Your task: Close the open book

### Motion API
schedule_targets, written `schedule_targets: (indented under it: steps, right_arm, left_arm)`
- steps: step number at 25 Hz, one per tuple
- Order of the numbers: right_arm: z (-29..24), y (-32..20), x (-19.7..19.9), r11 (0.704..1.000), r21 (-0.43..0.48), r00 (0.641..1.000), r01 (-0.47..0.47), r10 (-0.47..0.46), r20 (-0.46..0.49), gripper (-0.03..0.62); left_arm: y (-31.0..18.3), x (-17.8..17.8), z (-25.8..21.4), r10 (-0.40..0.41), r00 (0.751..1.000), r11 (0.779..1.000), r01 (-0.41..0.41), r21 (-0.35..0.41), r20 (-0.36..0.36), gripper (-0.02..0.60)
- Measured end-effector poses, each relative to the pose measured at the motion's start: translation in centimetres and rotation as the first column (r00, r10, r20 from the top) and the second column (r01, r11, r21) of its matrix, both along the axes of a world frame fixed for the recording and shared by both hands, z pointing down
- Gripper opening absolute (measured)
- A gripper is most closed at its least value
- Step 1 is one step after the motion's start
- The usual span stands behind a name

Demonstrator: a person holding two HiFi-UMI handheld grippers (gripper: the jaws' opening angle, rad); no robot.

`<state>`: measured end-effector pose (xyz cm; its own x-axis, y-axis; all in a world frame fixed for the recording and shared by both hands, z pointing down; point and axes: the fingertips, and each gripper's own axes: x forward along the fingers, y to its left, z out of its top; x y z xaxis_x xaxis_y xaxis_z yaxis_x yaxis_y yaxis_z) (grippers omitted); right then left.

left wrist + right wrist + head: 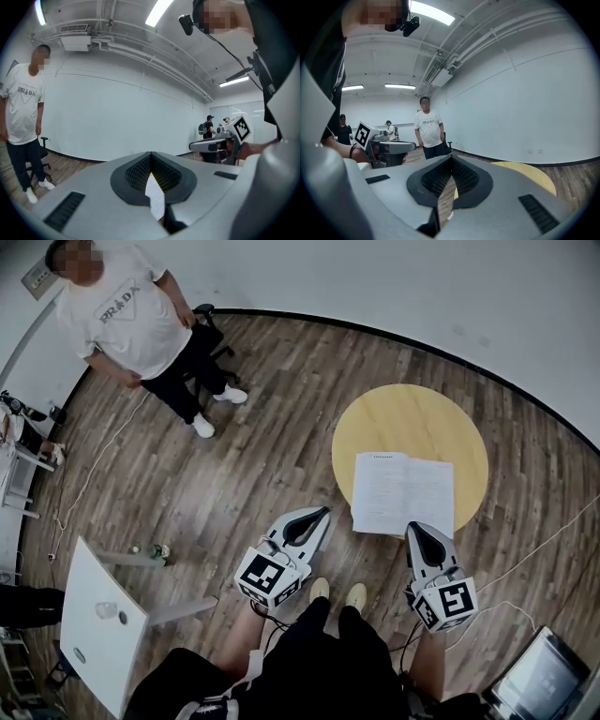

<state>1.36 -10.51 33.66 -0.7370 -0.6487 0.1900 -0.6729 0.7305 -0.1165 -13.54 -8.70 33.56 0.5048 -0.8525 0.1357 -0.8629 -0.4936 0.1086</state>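
Book [403, 491] lying wide open on round table [403, 413], closing not begun; L gripper [317, 516] & R gripper [414, 529] both pressed together, empty, near it

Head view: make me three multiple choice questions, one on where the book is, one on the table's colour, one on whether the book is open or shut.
1. Where does the book lie? A on a shelf; B on the round table; C in a drawer.
2. What colour is the table top? A red; B black; C yellow.
3. What state is the book in? A open, pages up; B closed; C standing on edge.
Answers: 1 B, it lies flat on the round top; 2 C, the top shows pale yellow; 3 A, two white printed pages lie spread side by side.
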Motion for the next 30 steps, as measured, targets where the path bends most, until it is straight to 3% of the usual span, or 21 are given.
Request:
schedule_targets:
  steps: [10,14,19,25,30]
  right_arm:
    - [8.3,-0.9,-0.8,0.991,-0.135,0.999,0.000,-0.006,-0.049,-0.003]
    - [12.1,-1.2,-1.5,0.986,-0.168,0.997,0.003,-0.015,-0.071,-0.003]
    - [14.3,-1.1,-2.6,0.976,-0.216,0.996,-0.007,-0.013,-0.089,-0.003]
    - [18.3,-2.0,-4.9,0.960,-0.276,0.983,-0.044,-0.009,-0.185,0.002]
    - [21.2,-2.8,-6.5,0.947,-0.309,0.967,-0.085,0.004,-0.253,0.277]
  left_arm:
    - [-0.4,-0.3,9.1,0.004,1.000,0.988,-0.008,-0.152,-0.024,-0.002]
    - [-1.0,0.1,12.5,0.024,0.999,0.983,-0.030,-0.179,-0.031,-0.002]
    - [-0.9,-0.2,13.6,0.025,0.998,0.979,-0.035,-0.200,-0.052,-0.002]
    - [-0.9,-1.4,15.2,0.009,0.998,0.974,-0.023,-0.225,-0.063,-0.002]
    - [-0.7,-2.2,16.2,-0.001,0.997,0.971,-0.018,-0.237,-0.079,-0.002]
